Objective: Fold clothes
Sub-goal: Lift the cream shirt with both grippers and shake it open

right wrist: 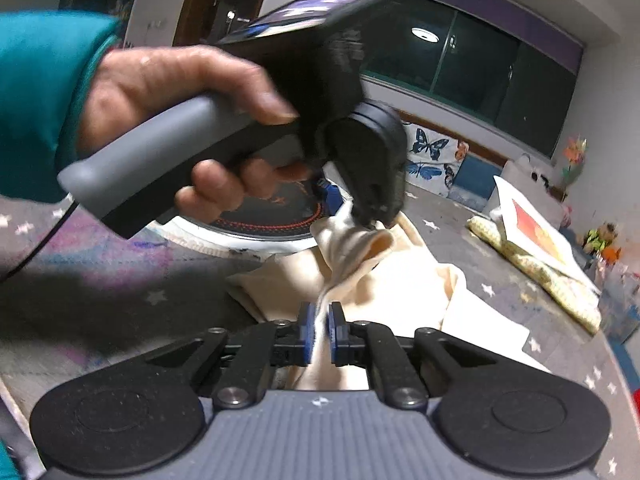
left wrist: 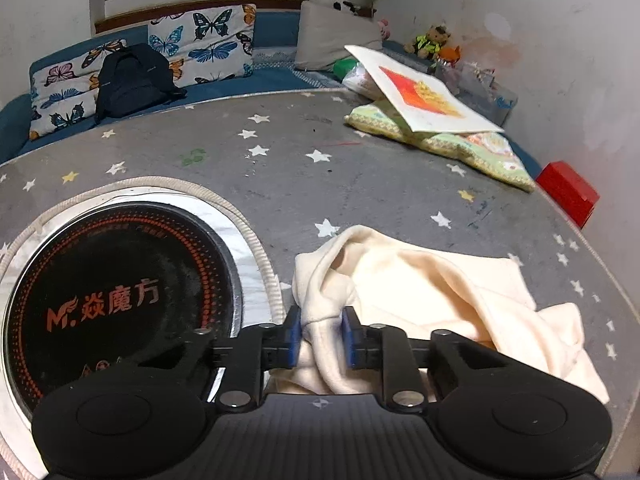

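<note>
A round bench (left wrist: pixel 360 184) with a grey star-printed cover fills most of both views, and a built-in black induction cooktop (left wrist: pixel 120 300) with orange lettering sits in a rope-edged cutout at its middle. Behind it, a blue sofa (left wrist: pixel 276 28) carries butterfly-print cushions (left wrist: pixel 208 44) and a dark backpack (left wrist: pixel 132 80).

The cream garment (left wrist: pixel 440 300) lies crumpled on the bench just beside the cooktop, its folds bunched and one flat corner spread toward the bench's edge. Near the far edge a green patterned cushion (left wrist: pixel 472 148) lies under a tilted white board with an orange-red picture (left wrist: pixel 424 96), and a red box (left wrist: pixel 568 192) stands beyond the rim.

The left hand-held gripper (left wrist: pixel 320 336) has a thick gathered fold of the garment pinched between its blue pads (left wrist: pixel 294 336); in the right wrist view, its black body (right wrist: pixel 360 152) hangs over the cloth in the person's left hand (right wrist: pixel 172 120), with a teal sleeve (right wrist: pixel 40 92) at the wrist. The right hand-held gripper (right wrist: pixel 319 334) is pressed nearly together on a thinner ridge of the same garment (right wrist: pixel 384 280), nearer the bench's edge.

A teddy bear (left wrist: pixel 432 40) sits by the wall.
</note>
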The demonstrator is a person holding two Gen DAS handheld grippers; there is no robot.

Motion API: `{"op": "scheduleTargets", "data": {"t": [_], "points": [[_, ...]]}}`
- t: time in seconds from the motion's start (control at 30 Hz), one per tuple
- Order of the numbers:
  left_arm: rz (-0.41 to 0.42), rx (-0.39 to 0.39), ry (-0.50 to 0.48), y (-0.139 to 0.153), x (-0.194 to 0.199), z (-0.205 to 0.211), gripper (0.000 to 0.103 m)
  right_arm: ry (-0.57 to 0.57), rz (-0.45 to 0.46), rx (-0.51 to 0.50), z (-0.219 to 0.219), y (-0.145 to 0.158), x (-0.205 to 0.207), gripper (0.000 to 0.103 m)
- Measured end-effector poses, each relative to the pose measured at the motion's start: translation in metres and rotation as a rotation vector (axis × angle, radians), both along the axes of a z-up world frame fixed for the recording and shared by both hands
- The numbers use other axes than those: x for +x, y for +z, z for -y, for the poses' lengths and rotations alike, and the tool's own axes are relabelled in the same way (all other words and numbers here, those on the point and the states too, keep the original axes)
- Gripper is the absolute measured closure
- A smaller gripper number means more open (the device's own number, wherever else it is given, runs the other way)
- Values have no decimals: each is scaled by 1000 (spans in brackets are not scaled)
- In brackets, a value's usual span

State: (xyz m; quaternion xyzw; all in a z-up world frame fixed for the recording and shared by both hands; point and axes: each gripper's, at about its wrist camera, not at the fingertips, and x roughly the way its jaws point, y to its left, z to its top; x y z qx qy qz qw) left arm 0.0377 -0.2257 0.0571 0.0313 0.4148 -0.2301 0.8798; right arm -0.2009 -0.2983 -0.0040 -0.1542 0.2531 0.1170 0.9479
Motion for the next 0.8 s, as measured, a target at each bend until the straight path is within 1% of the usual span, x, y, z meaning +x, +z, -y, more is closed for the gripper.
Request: {"op": "scheduleTargets", "data": {"t": [0.1, 0.17, 0.27, 0.33, 0.43, 0.57, 0.7, 0.8], "points": [[2, -21, -3, 3, -6, -11, 86, -9, -1, 70, 13, 14, -2, 89], [5, -32, -9, 5, -12, -18, 86, -34, 3, 121, 24, 24, -1, 80], [14, -50, -27, 8, -21, -28, 86, -83, 18, 161, 39, 38, 5, 79], [16, -60, -33, 10, -28, -35, 86, -125, 21, 150, 48, 41, 19, 78], [16, -72, -34, 10, -36, -45, 87, -163, -2, 128, 56, 40, 41, 77], [17, -81, -34, 10, -45, -55, 87, -176, -57, 97, 52, 26, 70, 76], [16, -81, -30, 7, -49, -61, 87, -187, -98, 55, 41, 9, 87, 77], [4, -84, -22, 5, -48, -66, 86, -209, -118, 44, 42, 0, 98, 78]]}}
